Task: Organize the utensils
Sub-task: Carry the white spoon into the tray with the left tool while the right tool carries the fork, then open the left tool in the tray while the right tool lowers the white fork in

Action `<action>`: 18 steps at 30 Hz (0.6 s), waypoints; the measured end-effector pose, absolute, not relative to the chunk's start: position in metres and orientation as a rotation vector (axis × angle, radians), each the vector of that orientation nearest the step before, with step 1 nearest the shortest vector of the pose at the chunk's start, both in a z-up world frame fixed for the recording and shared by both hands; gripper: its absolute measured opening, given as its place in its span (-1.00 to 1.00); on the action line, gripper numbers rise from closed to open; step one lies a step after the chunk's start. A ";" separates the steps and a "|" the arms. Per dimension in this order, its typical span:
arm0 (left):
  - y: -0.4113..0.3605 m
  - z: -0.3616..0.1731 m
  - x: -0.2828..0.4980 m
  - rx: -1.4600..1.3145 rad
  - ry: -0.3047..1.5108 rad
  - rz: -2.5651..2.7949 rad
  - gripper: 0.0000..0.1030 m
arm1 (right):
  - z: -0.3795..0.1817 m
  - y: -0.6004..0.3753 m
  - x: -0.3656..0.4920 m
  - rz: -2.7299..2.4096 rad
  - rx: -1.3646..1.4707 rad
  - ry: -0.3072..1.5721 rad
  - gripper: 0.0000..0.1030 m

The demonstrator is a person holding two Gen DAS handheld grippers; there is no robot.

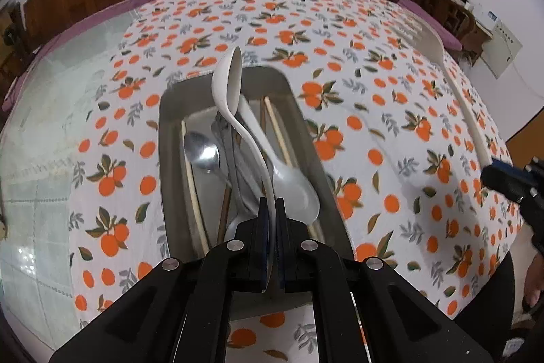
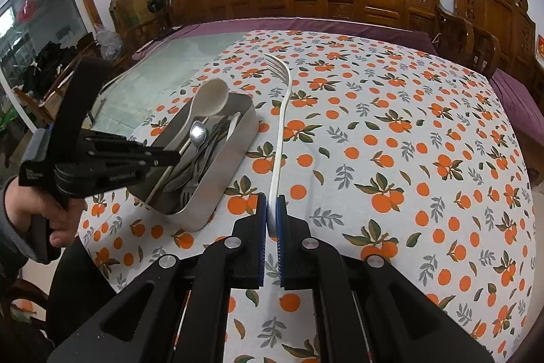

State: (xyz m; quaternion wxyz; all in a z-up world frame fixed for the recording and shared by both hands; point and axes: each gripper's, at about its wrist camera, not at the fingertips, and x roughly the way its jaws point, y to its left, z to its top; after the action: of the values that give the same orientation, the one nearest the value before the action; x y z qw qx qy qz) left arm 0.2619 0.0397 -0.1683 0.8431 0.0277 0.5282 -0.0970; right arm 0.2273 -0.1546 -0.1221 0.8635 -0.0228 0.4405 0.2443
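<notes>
White ladle-shaped spoon (image 1: 227,80) clamped by its handle between the closed jaws of the left gripper (image 1: 271,213), bowl raised ahead of the fingers, directly over the metal utensil tray (image 1: 171,131). Inside the tray below: steel spoon (image 1: 201,152), chopsticks (image 1: 277,128), another white spoon (image 1: 294,189). White plastic fork (image 2: 282,111), pinched at its handle end by the right gripper (image 2: 271,213), extends forward above the orange-print tablecloth (image 2: 408,142), tray to its left.

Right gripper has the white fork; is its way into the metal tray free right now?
Probably not yet: the left gripper holds a white spoon over the metal tray, crowding the opening the right gripper and white fork need.
</notes>
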 end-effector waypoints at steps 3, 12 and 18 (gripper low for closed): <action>0.042 -0.176 0.265 0.053 1.131 -0.203 -0.94 | -0.124 -0.151 0.227 0.515 -0.052 0.928 -0.87; 0.052 -0.185 0.269 0.030 1.139 -0.179 -0.89 | -0.123 -0.141 0.222 0.533 -0.063 0.933 -0.87; 0.060 -0.171 0.259 0.021 1.098 -0.172 -0.69 | -0.123 -0.129 0.223 0.552 -0.069 0.936 -0.87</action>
State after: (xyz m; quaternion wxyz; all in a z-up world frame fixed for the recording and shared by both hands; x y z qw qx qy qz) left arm 0.2586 0.0601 -0.1706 0.8495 0.0101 0.5212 -0.0814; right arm 0.2228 -0.1290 -0.1234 0.8555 -0.0328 0.4451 0.2624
